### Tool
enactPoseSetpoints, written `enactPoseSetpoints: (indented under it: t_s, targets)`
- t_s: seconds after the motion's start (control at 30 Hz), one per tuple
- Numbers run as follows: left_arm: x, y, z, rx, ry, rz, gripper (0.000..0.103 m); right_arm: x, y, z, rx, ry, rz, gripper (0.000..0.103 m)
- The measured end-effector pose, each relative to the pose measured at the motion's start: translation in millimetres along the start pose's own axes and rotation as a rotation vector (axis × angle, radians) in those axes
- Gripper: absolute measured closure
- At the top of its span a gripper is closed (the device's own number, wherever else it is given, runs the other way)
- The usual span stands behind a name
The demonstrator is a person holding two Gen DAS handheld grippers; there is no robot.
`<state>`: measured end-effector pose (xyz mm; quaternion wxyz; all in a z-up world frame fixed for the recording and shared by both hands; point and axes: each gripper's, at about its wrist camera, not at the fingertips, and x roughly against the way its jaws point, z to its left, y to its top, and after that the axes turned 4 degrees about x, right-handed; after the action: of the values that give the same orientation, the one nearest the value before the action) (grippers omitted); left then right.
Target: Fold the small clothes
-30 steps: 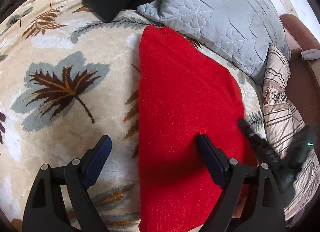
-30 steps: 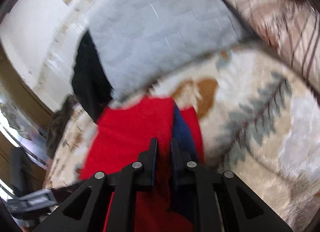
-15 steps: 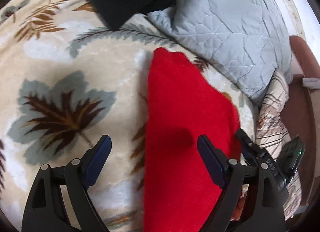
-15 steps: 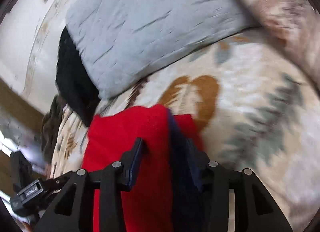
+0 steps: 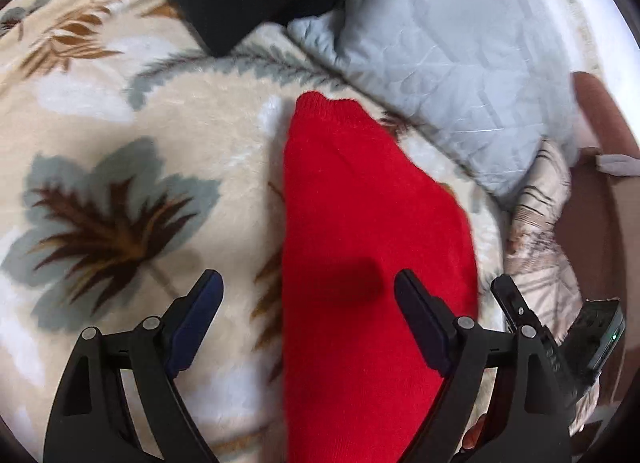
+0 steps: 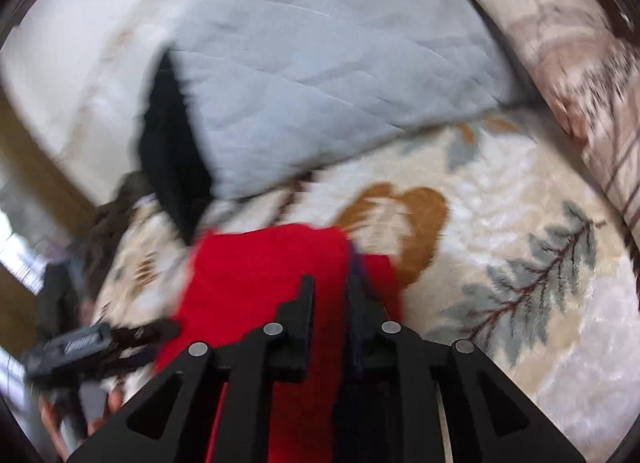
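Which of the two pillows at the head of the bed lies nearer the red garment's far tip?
The grey quilted pillow: its lower edge runs just past the tip of the red garment, while the striped beige pillow sits farther right, by the bed's edge.

We see that the red sweater [image 5: 372, 247] has changed shape since a second ago: its right edge, which lay flat and wide on the leaf-print blanket [image 5: 120, 111], has been drawn in, so the cloth now tapers to a narrow top. The right gripper [image 6: 330, 295] has just been closing again after opening briefly, with red cloth between its jaws. In the left wrist view, the grey pillow [image 5: 448, 63] now sits nearer the sweater's top.
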<state>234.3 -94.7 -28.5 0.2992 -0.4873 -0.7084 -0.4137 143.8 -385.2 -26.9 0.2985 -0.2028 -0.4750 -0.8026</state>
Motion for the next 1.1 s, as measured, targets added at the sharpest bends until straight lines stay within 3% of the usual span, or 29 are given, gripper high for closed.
enactPoseSetpoints:
  t_s: [0.07, 0.13, 0.23, 0.3, 0.33, 0.4, 0.43, 0.47, 0.53, 0.63, 0.7, 0.83, 0.93, 1.03, 1.1]
  targets:
    - [10, -20, 4, -0.018, 0.006, -0.016, 0.015, 16, -13, 11, 0.062, 0.059, -0.023, 0.081]
    - [7, -37, 7, -0.024, 0.014, -0.001, 0.014, 18, -28, 19, 0.119, 0.060, -0.018, 0.081]
    - [-3, -51, 8, -0.026, 0.054, -0.006, 0.012, -9, -50, 15, 0.170, -0.113, 0.116, 0.083]
    - [5, -48, 9, -0.010, 0.050, 0.013, 0.013, -5, -57, 11, 0.159, -0.103, 0.080, 0.082]
    - [10, -45, 9, -0.011, 0.043, 0.020, 0.014, 2, -53, 9, 0.119, -0.100, 0.078, 0.075]
    - [21, -40, 11, -0.016, 0.044, -0.004, 0.014, 21, -47, -3, 0.020, -0.077, 0.029, 0.074]
    - [25, -38, 13, -0.008, 0.036, -0.014, 0.014, 29, -46, -9, -0.018, -0.070, 0.005, 0.065]
    - [26, -35, 17, 0.012, 0.007, -0.008, 0.014, 37, -46, -20, -0.089, -0.073, -0.029, 0.049]
    - [17, -34, 23, 0.057, -0.041, 0.037, 0.014, 44, -49, -40, -0.232, -0.054, -0.074, 0.038]
    - [-3, -37, 26, 0.101, -0.175, 0.134, 0.014, 24, -57, -56, -0.361, 0.054, -0.053, 0.038]
    - [-16, -39, 26, 0.120, -0.206, 0.171, 0.014, 11, -58, -56, -0.344, 0.042, -0.032, 0.038]
    - [-30, -37, 26, 0.148, -0.241, 0.184, 0.013, -10, -60, -56, -0.309, 0.102, 0.015, 0.034]
    - [-35, -31, 21, 0.162, -0.249, 0.190, 0.013, -14, -58, -49, -0.293, 0.229, 0.038, 0.026]
    - [-39, -31, 12, 0.148, -0.224, 0.188, 0.013, -17, -57, -39, -0.232, 0.199, 0.055, 0.023]
    - [-39, -32, 7, 0.132, -0.221, 0.186, 0.018, -19, -59, -33, -0.204, 0.169, 0.053, 0.031]
